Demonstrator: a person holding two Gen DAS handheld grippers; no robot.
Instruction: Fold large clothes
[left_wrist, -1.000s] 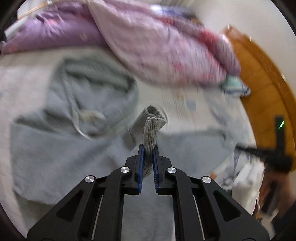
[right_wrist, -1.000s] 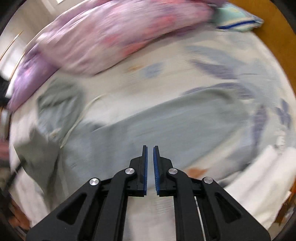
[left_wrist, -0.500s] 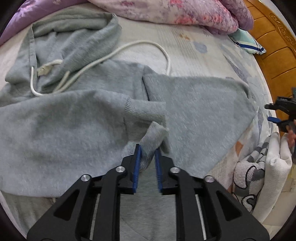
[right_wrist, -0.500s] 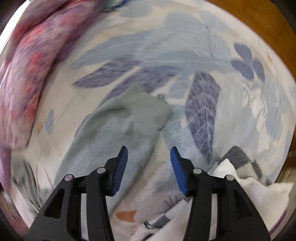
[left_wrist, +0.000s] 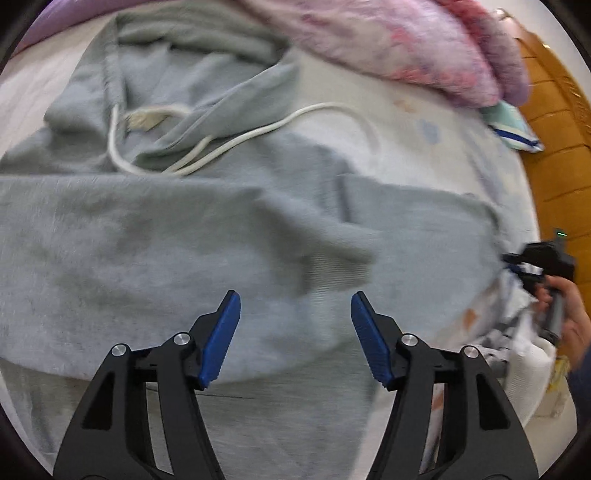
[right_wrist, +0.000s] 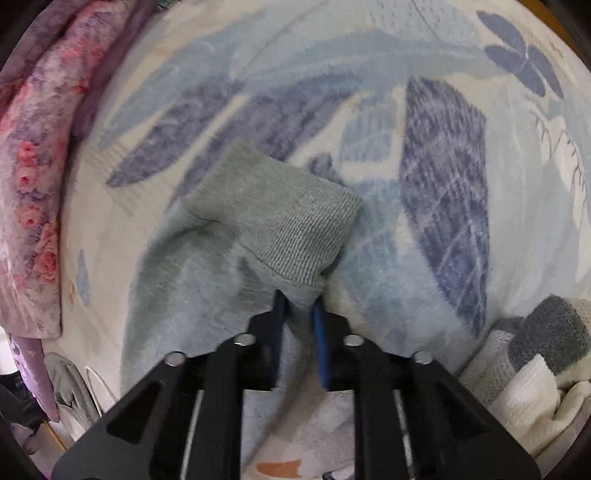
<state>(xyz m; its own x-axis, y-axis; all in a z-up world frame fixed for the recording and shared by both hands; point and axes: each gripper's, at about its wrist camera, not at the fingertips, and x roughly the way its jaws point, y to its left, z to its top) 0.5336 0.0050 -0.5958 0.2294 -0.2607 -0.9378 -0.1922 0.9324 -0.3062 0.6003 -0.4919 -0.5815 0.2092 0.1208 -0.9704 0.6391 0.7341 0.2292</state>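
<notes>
On the bed, a grey hoodie (left_wrist: 155, 258) is spread flat over a blanket (right_wrist: 443, 155) printed with blue leaves, its hood (left_wrist: 177, 74) and white drawstring (left_wrist: 258, 133) lying toward the pink floral quilt (left_wrist: 406, 44). One sleeve is folded across the body, and its ribbed cuff (left_wrist: 336, 273) lies just beyond the left gripper (left_wrist: 295, 332). The fingers (left_wrist: 221, 339) of the left gripper are seen spread wide and opening above the fabric, with nothing clamped between them.

Seen from the right wrist, the other sleeve (right_wrist: 207, 295) is stretched out over the blanket, ending in a ribbed cuff (right_wrist: 288, 214). The right gripper (right_wrist: 299, 317) is shown with its fingers (right_wrist: 319, 332) drawn narrow, closing on a pinch of sleeve cloth just behind that cuff. In the left wrist view, this gripper (left_wrist: 535, 262) is visible at the far right edge, held by a hand (left_wrist: 569, 314), near a wooden headboard (left_wrist: 557, 155). Folded pale towels (right_wrist: 532, 391) are piled at the blanket's edge, beside the right gripper.
</notes>
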